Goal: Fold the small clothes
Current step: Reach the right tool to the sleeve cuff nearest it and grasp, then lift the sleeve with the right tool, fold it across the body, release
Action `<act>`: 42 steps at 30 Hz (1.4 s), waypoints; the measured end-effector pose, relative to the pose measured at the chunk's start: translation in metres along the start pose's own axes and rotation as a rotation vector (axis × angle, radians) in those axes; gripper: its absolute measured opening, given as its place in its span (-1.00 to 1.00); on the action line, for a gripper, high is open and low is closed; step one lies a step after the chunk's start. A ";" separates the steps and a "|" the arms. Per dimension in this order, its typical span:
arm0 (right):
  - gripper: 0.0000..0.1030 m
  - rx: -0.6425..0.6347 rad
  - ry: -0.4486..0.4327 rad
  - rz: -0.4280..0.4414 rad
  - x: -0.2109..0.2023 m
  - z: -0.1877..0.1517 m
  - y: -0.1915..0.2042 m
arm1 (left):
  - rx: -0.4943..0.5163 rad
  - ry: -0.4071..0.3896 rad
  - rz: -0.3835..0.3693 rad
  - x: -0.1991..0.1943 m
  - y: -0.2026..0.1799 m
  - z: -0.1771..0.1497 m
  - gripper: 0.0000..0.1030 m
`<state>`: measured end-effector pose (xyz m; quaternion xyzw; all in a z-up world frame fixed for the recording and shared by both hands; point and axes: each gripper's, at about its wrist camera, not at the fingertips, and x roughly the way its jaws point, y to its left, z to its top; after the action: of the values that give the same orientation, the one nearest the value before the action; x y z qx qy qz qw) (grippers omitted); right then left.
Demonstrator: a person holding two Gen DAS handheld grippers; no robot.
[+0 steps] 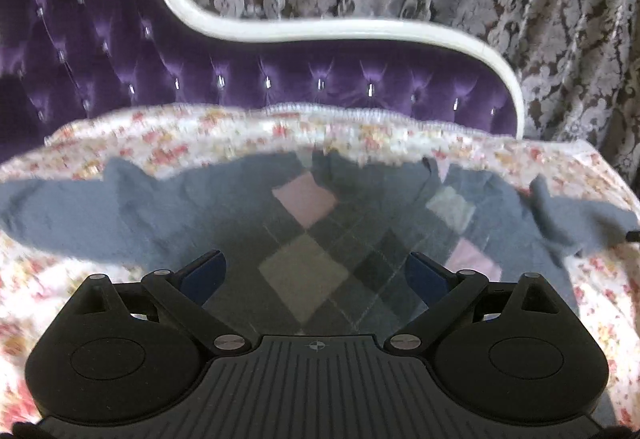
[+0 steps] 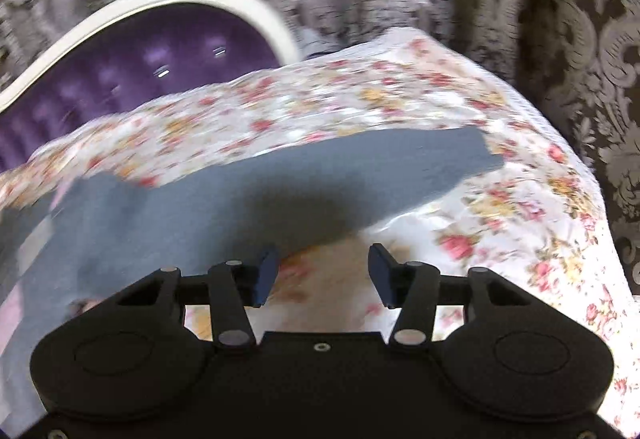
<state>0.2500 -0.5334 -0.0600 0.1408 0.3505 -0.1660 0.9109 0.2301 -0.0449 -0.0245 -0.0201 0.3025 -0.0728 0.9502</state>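
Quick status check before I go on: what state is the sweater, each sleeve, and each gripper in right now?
Grey argyle sweater: spread flat on the floral sheet, unfolded.
Sleeve on the right: stretched straight out, not folded in.
Sleeve on the left: spread outward, not folded in.
Left gripper: open, above the sweater's body, holding nothing.
Right gripper: open, by the right sleeve's near edge, holding nothing.
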 end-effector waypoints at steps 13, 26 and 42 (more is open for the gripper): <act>0.13 0.316 -0.106 0.060 0.049 0.023 -0.069 | 0.045 0.127 0.039 0.029 0.004 -0.035 0.92; -0.78 0.385 -0.111 0.022 0.066 0.039 -0.083 | 0.056 0.135 0.038 0.035 0.000 -0.036 1.00; -0.78 0.032 -0.270 -0.061 -0.061 0.128 0.002 | 0.019 0.160 0.011 0.031 0.004 -0.028 0.97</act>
<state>0.2842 -0.5668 0.0732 0.1207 0.2260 -0.2166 0.9420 0.2390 -0.0449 -0.0652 -0.0035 0.3768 -0.0717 0.9235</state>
